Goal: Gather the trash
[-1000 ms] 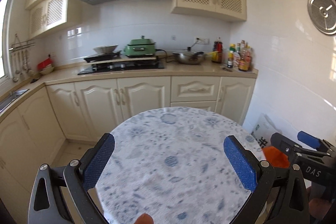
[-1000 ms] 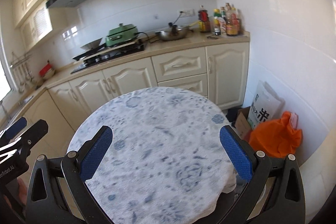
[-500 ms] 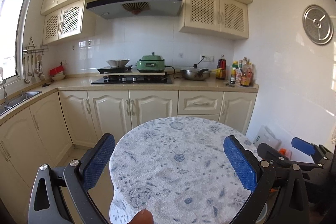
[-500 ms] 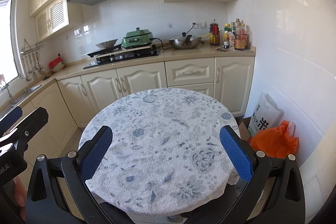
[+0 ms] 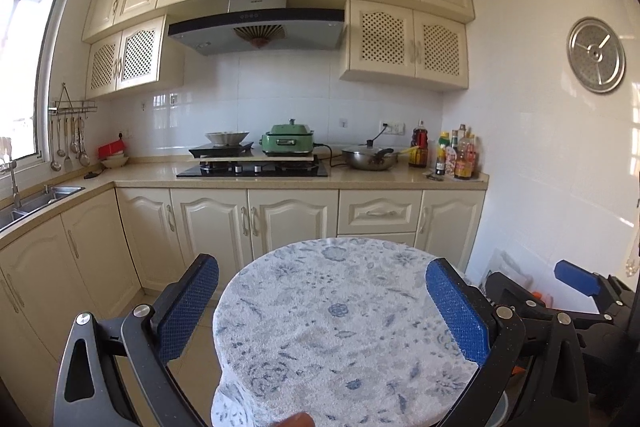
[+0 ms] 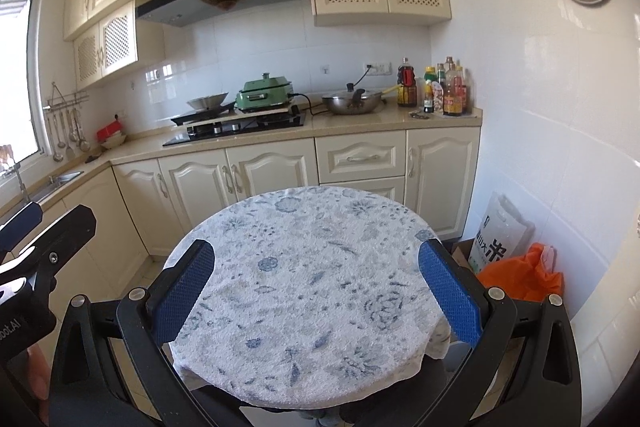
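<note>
A round table under a white cloth with a blue floral print [image 5: 340, 339] [image 6: 312, 291] fills the near ground in both wrist views, and I see no loose item on it. My left gripper [image 5: 322, 283] hovers over the cloth's near side, open, with nothing between its blue pads. My right gripper [image 6: 316, 259] is also open and empty above the cloth. An orange plastic bag [image 6: 524, 275] lies on the floor by the right wall. Each gripper shows at the edge of the other's view: the right gripper's body [image 5: 576, 283] and the left gripper's body [image 6: 40, 231].
Cream base cabinets [image 5: 256, 219] and a counter with a hob [image 5: 252, 169], a green pot, a pan and bottles [image 6: 444, 91] stand behind the table. A white printed sack [image 6: 500, 239] and a cardboard box [image 6: 462, 253] sit beside the orange bag. A sink [image 5: 48, 197] is at the left.
Both views have tilted upward and steadied, so the table sits lower in frame and more of the upper cabinets shows. Both grippers stay open and empty.
</note>
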